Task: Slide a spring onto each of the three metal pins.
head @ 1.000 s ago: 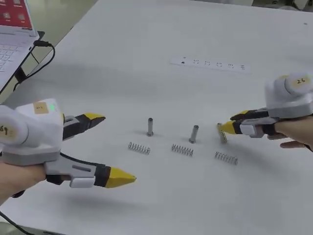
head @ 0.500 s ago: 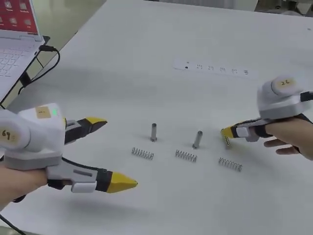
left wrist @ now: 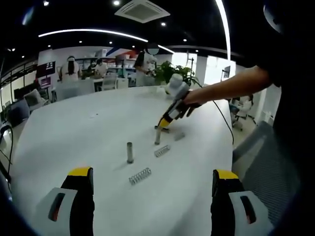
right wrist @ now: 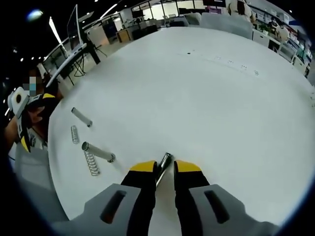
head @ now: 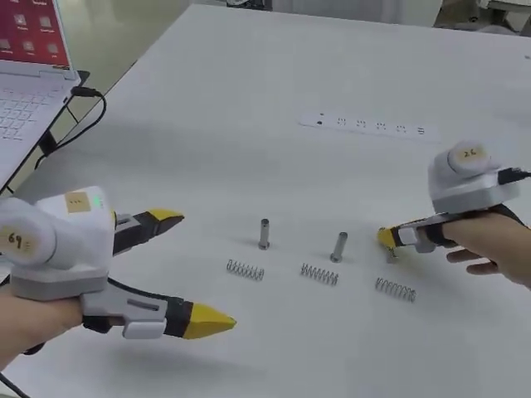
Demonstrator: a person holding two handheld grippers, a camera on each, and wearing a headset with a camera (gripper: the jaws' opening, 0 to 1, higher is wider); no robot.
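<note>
Two metal pins stand upright on the white table, the left pin (head: 264, 234) (left wrist: 130, 152) and the middle pin (head: 339, 246) (left wrist: 157, 135). My right gripper (head: 387, 239) (right wrist: 165, 167) is shut on the third pin (head: 391, 250) (right wrist: 165, 161) at table level, and the pin leans between its yellow tips. Three springs lie flat in a row in front of the pins: the left spring (head: 246, 270), the middle spring (head: 319, 275) and the right spring (head: 395, 289). My left gripper (head: 191, 267) (left wrist: 152, 173) hovers wide open to the left of the row, holding nothing.
A white power strip (head: 369, 127) lies farther back on the table. A laptop (head: 25, 75) with a dark cable (head: 79, 116) sits off the table's left edge. Several people stand behind the table's far end in the left gripper view.
The right gripper's jaws have closed in around the right pin near the table. The left gripper has stayed open in place. The head camera has shifted slightly.
</note>
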